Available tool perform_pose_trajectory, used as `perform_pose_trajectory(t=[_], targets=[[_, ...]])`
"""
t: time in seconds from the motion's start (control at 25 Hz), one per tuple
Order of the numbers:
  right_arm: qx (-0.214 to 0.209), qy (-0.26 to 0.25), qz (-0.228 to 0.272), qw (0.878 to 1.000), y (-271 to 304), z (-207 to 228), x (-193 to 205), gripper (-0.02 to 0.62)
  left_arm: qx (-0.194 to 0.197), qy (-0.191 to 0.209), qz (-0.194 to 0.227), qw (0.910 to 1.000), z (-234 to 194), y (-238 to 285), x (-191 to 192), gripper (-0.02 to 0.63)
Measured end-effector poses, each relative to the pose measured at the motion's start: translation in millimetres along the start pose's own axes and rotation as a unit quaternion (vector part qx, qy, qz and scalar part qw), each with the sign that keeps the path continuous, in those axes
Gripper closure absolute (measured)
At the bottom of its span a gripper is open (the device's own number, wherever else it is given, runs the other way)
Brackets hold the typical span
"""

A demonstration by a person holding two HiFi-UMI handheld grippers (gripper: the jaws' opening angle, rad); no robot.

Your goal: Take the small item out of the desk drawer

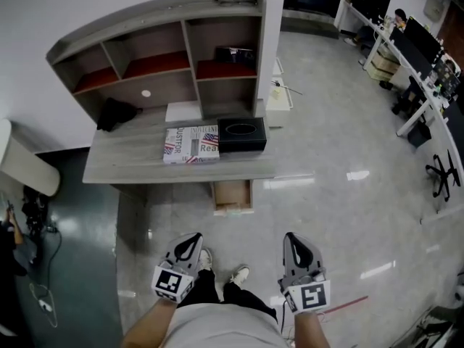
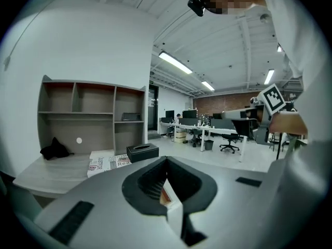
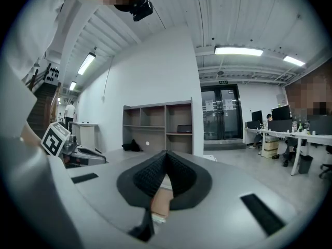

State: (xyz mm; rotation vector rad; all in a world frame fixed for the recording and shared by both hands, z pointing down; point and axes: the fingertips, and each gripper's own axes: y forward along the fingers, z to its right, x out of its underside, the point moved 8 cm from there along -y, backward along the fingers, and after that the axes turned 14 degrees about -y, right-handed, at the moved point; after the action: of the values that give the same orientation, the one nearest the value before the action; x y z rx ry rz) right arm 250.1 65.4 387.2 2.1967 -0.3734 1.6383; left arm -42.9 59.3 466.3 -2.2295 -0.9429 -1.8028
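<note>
Barely begun, I judge; the left gripper [image 1: 188, 243] and right gripper [image 1: 296, 243] both have jaws together on nothing, well short of the desk [image 1: 123, 162] at twelve o'clock; the small item is unseen; a brown drawer-like box [image 1: 232, 194] shows under the desk edge; reaching and retrieving are left.

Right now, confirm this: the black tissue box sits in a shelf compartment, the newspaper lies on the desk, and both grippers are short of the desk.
Wrong on one point: the black tissue box sits on the desk, beside the newspaper, not in a shelf compartment, as the head view shows. The left gripper and right gripper are indeed short of the desk.
</note>
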Motion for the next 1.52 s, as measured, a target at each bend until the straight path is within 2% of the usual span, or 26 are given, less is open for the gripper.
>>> perform_pose_trajectory(t=[0.28, 0.44, 0.6, 0.84, 1.0, 1.12, 1.28, 1.52], targets=[[-0.001, -0.002, -0.022, 1.000, 5, 1, 6, 0.575, 0.017, 0.008, -0.014, 0.9997, -10, 38, 15, 0.588], [-0.014, 0.004, -0.039, 0.999, 10, -8, 13, 0.575, 0.021, 0.029, -0.030, 0.9989, -17, 53, 21, 0.588], [-0.019, 0.010, -0.057, 0.998, 27, -12, 25, 0.575, 0.022, 0.053, -0.058, 0.9967, -29, 71, 32, 0.588], [-0.023, 0.014, -0.075, 0.997, 58, -20, 44, 0.575, 0.046, 0.079, -0.111, 0.9896, -52, 110, 65, 0.584], [-0.028, 0.021, -0.093, 0.995, 78, -29, 63, 0.575, 0.055, 0.098, -0.154, 0.9816, -65, 141, 100, 0.534], [-0.033, 0.025, -0.110, 0.993, 91, -36, 77, 0.575, 0.067, 0.121, -0.189, 0.9722, -75, 162, 128, 0.514], [-0.029, 0.028, -0.126, 0.991, 99, -39, 98, 0.575, 0.093, 0.166, -0.239, 0.9522, -84, 189, 163, 0.475], [-0.008, 0.035, -0.155, 0.987, 102, -31, 136, 0.575, 0.136, 0.261, -0.293, 0.9095, -87, 232, 210, 0.409]])
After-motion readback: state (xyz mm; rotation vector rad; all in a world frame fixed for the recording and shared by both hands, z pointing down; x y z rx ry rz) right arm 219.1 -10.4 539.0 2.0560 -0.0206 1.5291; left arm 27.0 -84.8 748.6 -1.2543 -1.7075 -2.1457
